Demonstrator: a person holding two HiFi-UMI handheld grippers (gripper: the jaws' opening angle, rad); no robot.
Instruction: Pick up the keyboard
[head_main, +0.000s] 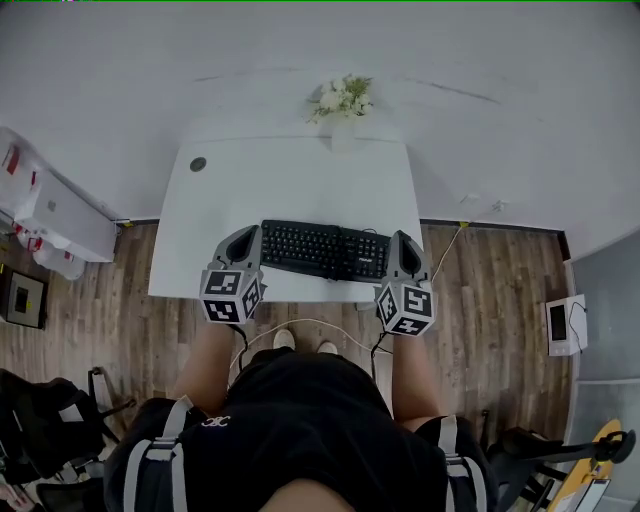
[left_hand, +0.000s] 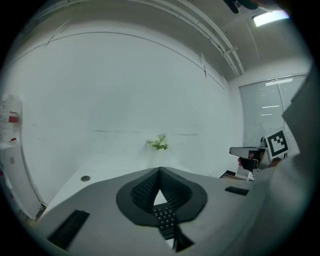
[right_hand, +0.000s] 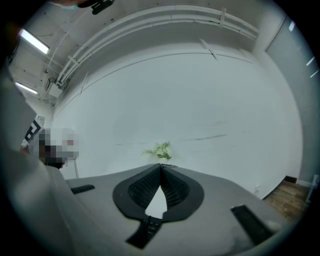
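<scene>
Person: seen from above, at the near edge of the table (head_main: 300, 180).
Left gripper (head_main: 244, 238) (left_hand: 160, 170): jaws were pressed together at the tips, with nothing clamped; it was held at the left end of the keyboard (head_main: 325, 250) (left_hand: 165, 220) (right_hand: 149, 225).
Right gripper (head_main: 403, 242) (right_hand: 161, 166): jaws were likewise closed and empty, at the keyboard's right end.
Keyboard: laid flat near the table's front edge, between both grippers; contact could not be made out.
Hole (head_main: 198, 164) (left_hand: 85, 178): set in the far left corner.
Flowers (head_main: 342, 97) (left_hand: 159, 144) (right_hand: 160, 150): placed at the far edge, by the wall.

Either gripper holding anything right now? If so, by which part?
Nothing held. The left gripper and right gripper are both shut and empty, flanking the ends of the keyboard.
</scene>
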